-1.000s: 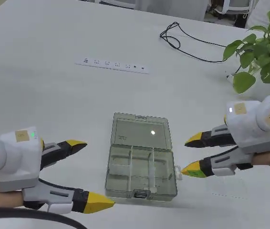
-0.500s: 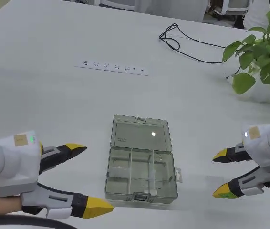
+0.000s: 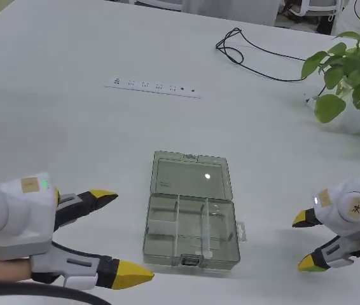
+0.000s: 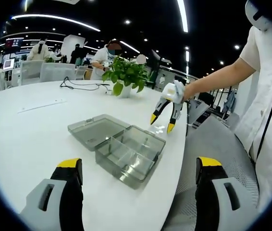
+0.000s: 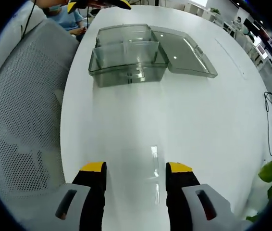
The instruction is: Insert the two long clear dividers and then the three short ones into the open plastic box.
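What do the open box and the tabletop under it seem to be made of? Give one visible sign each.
The open box: probably hard, smoke-tinted clear plastic, glossy; the tabletop shows through it and its lid carries a glint. The tabletop: smooth white, slightly glossy, perhaps laminate; it mirrors ceiling lights.

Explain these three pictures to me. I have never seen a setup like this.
No robot here: a person holds a two-jaw tool in each hand. The head view comes from a headset camera looking down; the two round views come from cameras riding on the tools. The left tool and right tool are both open and hold nothing. On the white table lies an open plastic box with clear dividers seemingly in it, plus a power strip, a black cable and a plant.
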